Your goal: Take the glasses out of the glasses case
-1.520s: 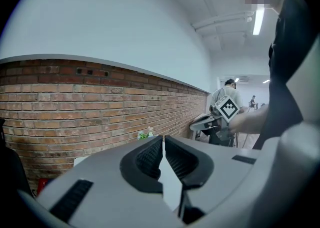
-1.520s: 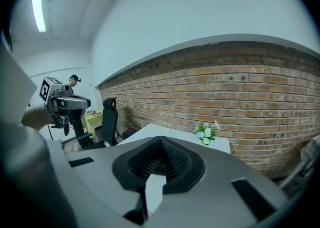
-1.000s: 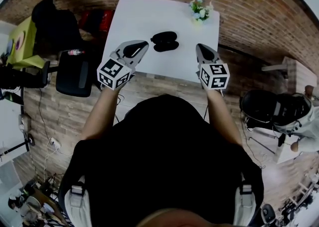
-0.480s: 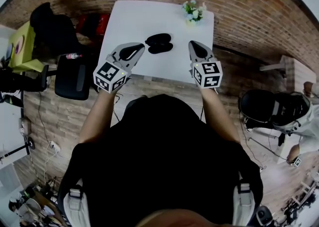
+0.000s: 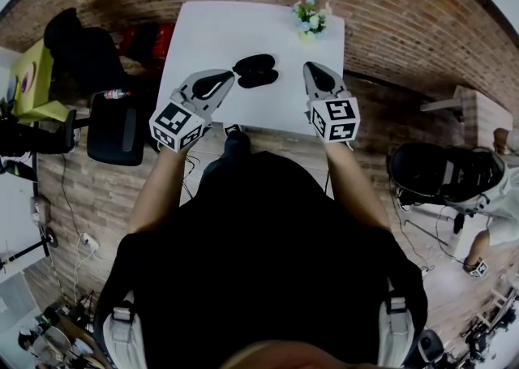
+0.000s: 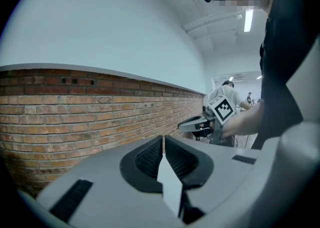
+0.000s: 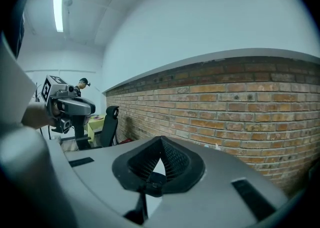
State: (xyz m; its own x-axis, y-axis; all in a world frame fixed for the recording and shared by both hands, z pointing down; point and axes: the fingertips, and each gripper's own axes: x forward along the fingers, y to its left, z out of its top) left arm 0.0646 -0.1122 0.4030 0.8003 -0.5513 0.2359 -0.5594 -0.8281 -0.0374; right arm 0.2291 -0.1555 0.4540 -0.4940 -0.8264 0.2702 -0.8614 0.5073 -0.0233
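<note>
A black glasses case [image 5: 255, 70] lies on the white table [image 5: 211, 31], a little back from its near edge. It shows as two dark oval halves side by side; I cannot tell whether glasses are inside. My left gripper [image 5: 212, 83] hovers over the table's near edge, left of the case and apart from it, pads together with nothing between. My right gripper [image 5: 322, 79] hangs to the case's right, also shut and holding nothing. Both gripper views look over the table at the brick wall and do not show the case. The left gripper [image 6: 163, 139] and right gripper [image 7: 161, 142] show their pads meeting.
A small pot of flowers [image 5: 310, 17] stands at the table's far right corner. A black office chair [image 5: 117, 124] is left of the table, another chair [image 5: 442, 173] at the right. A brick wall [image 5: 405, 19] runs behind the table.
The head view has shifted a little, so table and case sit slightly further left. Both grippers hold the same stance either side of the case. A foot now shows below the table edge.
</note>
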